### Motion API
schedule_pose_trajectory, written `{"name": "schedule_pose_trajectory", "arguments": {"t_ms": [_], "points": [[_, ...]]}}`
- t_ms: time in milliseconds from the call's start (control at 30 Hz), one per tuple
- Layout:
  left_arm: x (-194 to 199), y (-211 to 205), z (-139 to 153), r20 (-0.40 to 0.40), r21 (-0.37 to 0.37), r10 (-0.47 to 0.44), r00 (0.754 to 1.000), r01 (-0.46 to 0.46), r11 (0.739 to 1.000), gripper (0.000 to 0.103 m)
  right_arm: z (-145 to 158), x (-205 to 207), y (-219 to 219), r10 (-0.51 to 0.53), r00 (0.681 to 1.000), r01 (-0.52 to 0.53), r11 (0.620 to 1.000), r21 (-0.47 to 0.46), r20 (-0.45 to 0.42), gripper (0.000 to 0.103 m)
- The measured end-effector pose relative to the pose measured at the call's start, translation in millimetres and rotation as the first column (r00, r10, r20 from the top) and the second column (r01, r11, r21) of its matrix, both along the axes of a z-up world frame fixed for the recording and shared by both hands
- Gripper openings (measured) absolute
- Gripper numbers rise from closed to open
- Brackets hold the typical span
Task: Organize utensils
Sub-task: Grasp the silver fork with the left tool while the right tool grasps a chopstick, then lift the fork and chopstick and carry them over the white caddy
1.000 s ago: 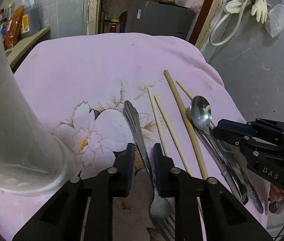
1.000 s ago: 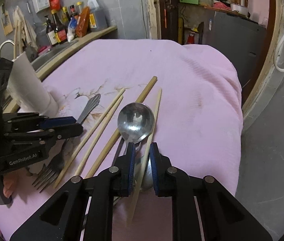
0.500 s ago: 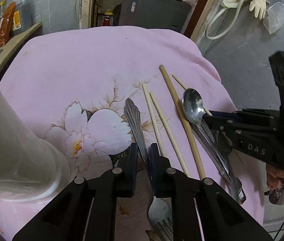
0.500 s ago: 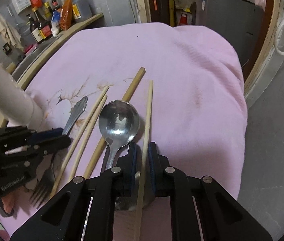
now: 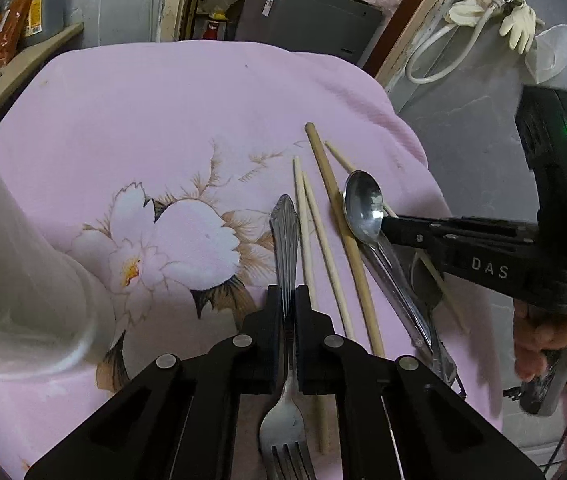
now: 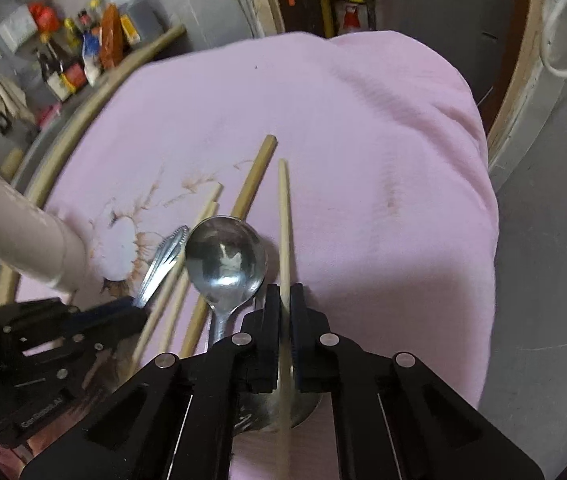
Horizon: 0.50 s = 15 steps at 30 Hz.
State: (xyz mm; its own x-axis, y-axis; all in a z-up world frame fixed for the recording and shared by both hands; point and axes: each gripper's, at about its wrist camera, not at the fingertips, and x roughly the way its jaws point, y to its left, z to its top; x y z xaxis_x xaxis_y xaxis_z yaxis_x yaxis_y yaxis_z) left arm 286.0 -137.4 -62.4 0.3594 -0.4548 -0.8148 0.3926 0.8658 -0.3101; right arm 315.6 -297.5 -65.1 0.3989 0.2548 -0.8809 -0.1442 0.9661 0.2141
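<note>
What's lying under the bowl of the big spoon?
The spoon bowl rests across a thick wooden stick, on the pink cloth. The stick's stretch beneath the bowl is hidden.

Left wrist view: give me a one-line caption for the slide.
Left gripper shut on the fork handle on the pink cloth, chopsticks and spoon alongside.

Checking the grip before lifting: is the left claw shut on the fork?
Shut on it. The left claw has its pads pressed against both sides of the fork handle, no gap showing.
</note>
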Motion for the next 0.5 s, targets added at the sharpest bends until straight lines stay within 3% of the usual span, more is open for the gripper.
{"name": "schedule_pose_trajectory", "arguments": {"t_ms": [200,300,400,500], "points": [[-13.4,12.1,12.2,0.054,-0.055,0.033,0.998,-0.030,0.998,0.004,6.8,-24.6,-19.8,-0.067,0.993,0.059,0.995,0.081,0.097,0.003],[-26.2,19.3,23.6,0.122,-0.088,0.060,0.991,-0.049,0.995,0.004,20.3,-44.1,-21.9,-0.084,0.975,0.063,0.993,0.104,0.205,0.003],[-42.3,27.1,34.5,0.228,-0.112,0.098,0.969,-0.074,0.991,0.004,35.7,-68.3,-18.2,-0.103,0.928,0.070,0.992,0.106,0.357,0.003],[-55.8,33.6,43.1,0.316,-0.144,0.147,0.937,-0.106,0.984,0.003,48.5,-95.1,-4.7,-0.103,0.849,0.060,0.993,0.099,0.519,0.003]]}}
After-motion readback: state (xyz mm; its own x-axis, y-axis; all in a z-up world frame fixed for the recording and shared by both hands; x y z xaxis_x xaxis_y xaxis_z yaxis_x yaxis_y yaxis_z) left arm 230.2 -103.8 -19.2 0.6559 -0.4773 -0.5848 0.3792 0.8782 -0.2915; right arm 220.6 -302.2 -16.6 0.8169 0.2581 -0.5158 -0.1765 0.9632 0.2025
